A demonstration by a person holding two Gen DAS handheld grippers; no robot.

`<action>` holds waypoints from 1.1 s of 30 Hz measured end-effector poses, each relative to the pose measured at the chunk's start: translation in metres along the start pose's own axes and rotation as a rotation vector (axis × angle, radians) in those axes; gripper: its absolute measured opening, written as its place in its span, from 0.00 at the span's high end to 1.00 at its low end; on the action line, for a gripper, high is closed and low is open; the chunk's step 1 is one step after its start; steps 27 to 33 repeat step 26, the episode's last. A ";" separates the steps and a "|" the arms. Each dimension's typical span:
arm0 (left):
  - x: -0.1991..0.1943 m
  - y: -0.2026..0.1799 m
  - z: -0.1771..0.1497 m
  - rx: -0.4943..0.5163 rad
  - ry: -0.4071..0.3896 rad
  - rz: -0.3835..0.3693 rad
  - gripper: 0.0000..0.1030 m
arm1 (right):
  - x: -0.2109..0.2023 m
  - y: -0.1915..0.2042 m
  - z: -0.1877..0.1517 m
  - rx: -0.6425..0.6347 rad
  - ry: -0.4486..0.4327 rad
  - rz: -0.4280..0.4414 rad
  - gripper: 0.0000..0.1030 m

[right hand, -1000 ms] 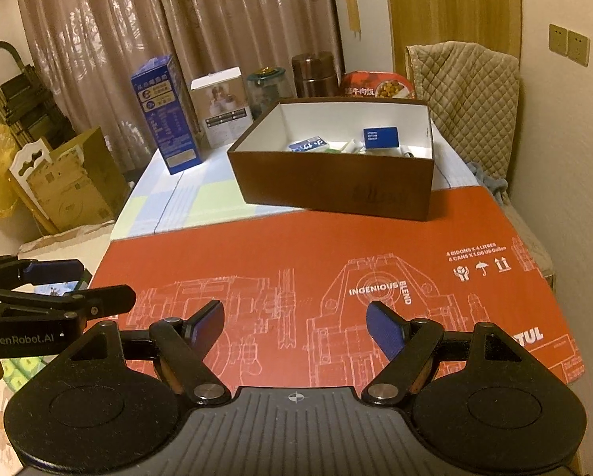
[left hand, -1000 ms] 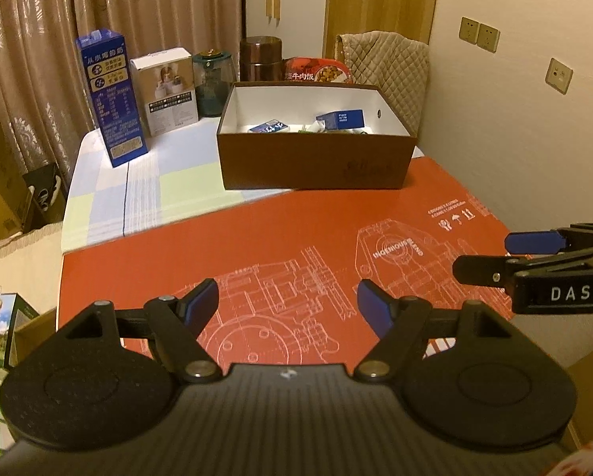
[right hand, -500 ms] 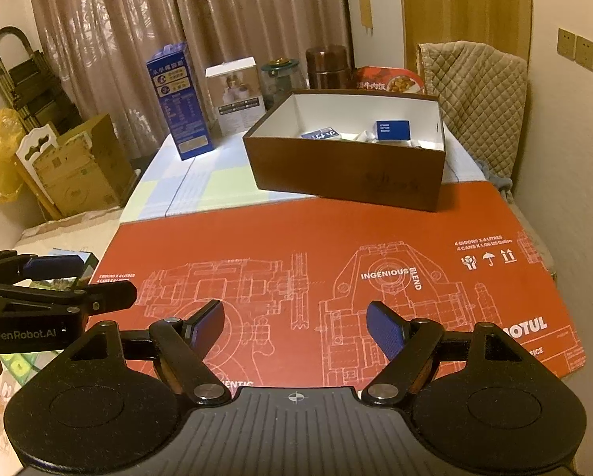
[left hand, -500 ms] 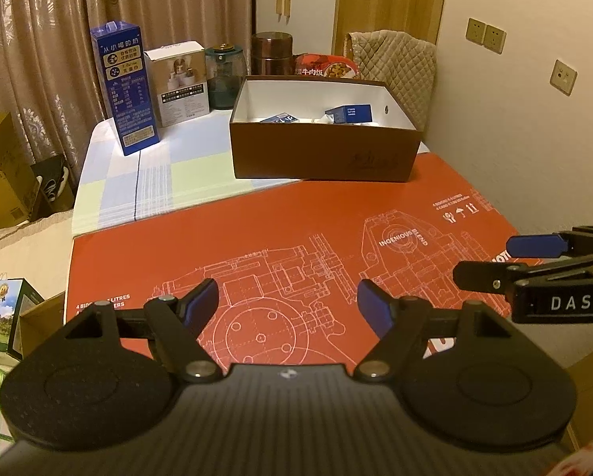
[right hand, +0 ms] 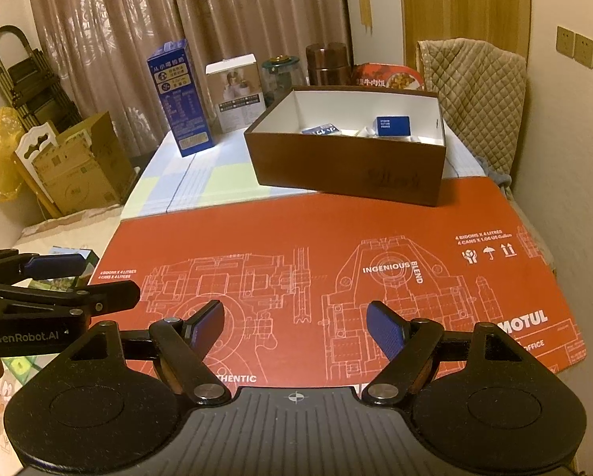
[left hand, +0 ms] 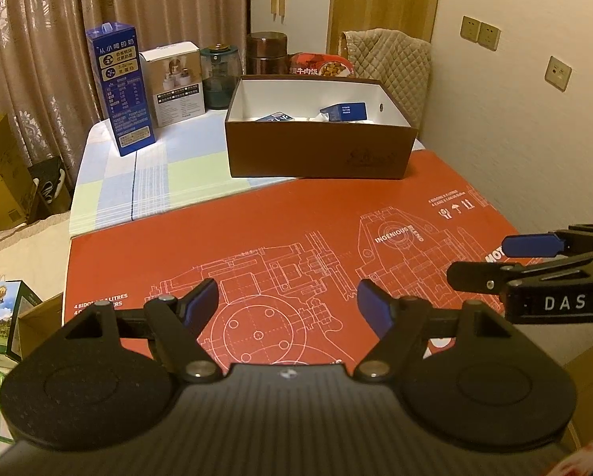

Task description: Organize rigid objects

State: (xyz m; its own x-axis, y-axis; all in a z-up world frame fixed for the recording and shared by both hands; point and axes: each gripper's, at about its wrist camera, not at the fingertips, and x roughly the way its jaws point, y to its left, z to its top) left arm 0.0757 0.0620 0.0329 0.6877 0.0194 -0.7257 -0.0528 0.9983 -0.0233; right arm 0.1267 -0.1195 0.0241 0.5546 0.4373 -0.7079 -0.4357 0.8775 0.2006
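Hovering with jaws apart and empty: left gripper (left hand: 287, 297), right gripper (right hand: 295, 319). Far ahead of both, upright tall blue carton (left hand: 121, 93), nearer left; open brown cardboard box (left hand: 316, 150) straight ahead.

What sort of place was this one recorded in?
Most likely a room in a home, used partly for storage: floor-length curtains, a quilted cover draped over a chair, and cardboard boxes piled on the floor beside the table.
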 end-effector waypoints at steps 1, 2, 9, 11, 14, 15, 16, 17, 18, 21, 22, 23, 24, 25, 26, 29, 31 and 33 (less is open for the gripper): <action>0.000 0.000 0.000 0.000 0.000 0.000 0.28 | 0.000 0.000 0.000 0.000 0.001 0.000 0.26; 0.000 0.000 0.000 0.000 0.000 0.000 0.28 | 0.000 0.000 -0.001 0.000 0.001 0.000 0.26; -0.001 -0.001 -0.002 -0.005 0.000 0.004 0.28 | 0.002 0.000 -0.002 0.000 0.009 0.004 0.26; -0.002 -0.001 -0.002 -0.006 -0.001 0.005 0.28 | 0.001 -0.001 -0.003 -0.001 0.008 0.005 0.26; -0.002 -0.001 -0.002 -0.004 -0.001 0.004 0.28 | 0.000 -0.001 -0.003 0.000 0.008 0.004 0.26; -0.002 -0.001 -0.002 -0.003 -0.001 0.003 0.28 | 0.000 -0.001 -0.003 0.000 0.008 0.005 0.26; -0.002 -0.002 -0.003 -0.003 -0.001 0.003 0.28 | 0.000 -0.001 -0.003 0.000 0.008 0.005 0.26; -0.002 -0.002 -0.003 -0.003 -0.001 0.003 0.28 | 0.000 -0.001 -0.003 0.000 0.008 0.004 0.26; -0.003 -0.002 -0.003 -0.003 -0.002 0.003 0.28 | 0.000 -0.001 -0.003 0.000 0.008 0.005 0.26; -0.003 -0.004 -0.003 -0.004 -0.005 0.005 0.28 | 0.000 -0.001 -0.003 0.001 0.008 0.004 0.26; -0.003 -0.005 -0.003 0.000 -0.008 0.009 0.28 | 0.000 -0.002 -0.004 0.001 0.008 0.004 0.26; -0.003 -0.005 -0.004 0.003 -0.010 0.012 0.28 | 0.000 -0.002 -0.003 0.002 0.008 0.004 0.26; -0.003 -0.006 -0.004 0.006 -0.010 0.013 0.28 | -0.001 -0.003 -0.004 0.004 0.008 0.004 0.26; -0.003 -0.007 -0.004 0.007 -0.007 0.009 0.28 | -0.002 -0.003 -0.004 0.005 0.009 0.003 0.26; -0.002 -0.007 -0.004 0.003 0.000 0.001 0.28 | -0.001 -0.004 -0.004 0.008 0.010 0.002 0.26; -0.002 -0.007 -0.004 0.003 0.000 0.001 0.28 | -0.001 -0.004 -0.004 0.008 0.010 0.002 0.26; -0.002 -0.007 -0.004 0.003 0.000 0.001 0.28 | -0.001 -0.004 -0.004 0.008 0.010 0.002 0.26; -0.002 -0.007 -0.004 0.003 0.000 0.001 0.28 | -0.001 -0.004 -0.004 0.008 0.010 0.002 0.26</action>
